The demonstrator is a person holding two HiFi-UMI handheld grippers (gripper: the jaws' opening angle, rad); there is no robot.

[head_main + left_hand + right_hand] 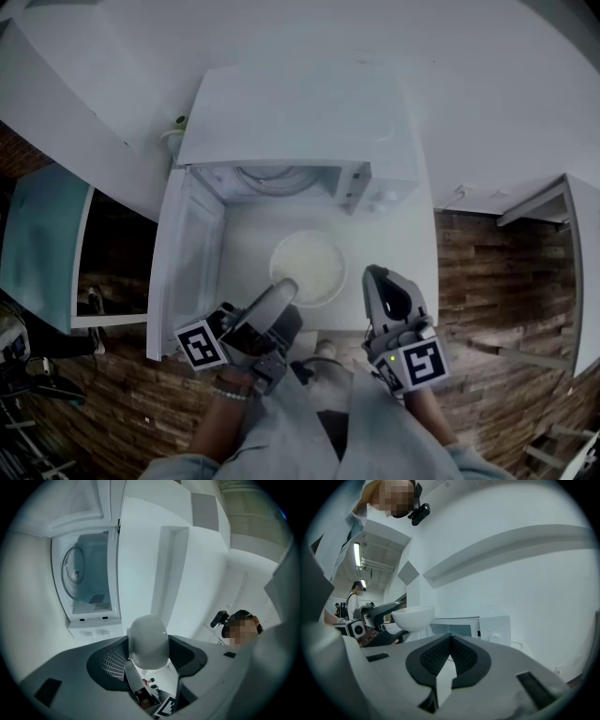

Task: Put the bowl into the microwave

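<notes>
The white bowl point(307, 267) hangs in front of the open white microwave point(300, 122), just outside its cavity point(281, 178). My left gripper point(284, 287) is shut on the bowl's near-left rim. In the left gripper view the bowl point(149, 639) sits pinched between the two dark pads, and the cavity with its glass turntable point(75, 571) lies ahead at the left. My right gripper point(378, 278) is shut and empty, to the right of the bowl. The right gripper point(451, 638) view shows its pads pressed together, with the bowl point(414, 617) at the left.
The microwave door point(187, 262) stands swung open on the left side. The microwave rests on a white counter point(412, 272) against a white wall. A cabinet with a teal panel point(42, 239) is at the left, a white shelf point(572, 272) at the right, over wooden flooring.
</notes>
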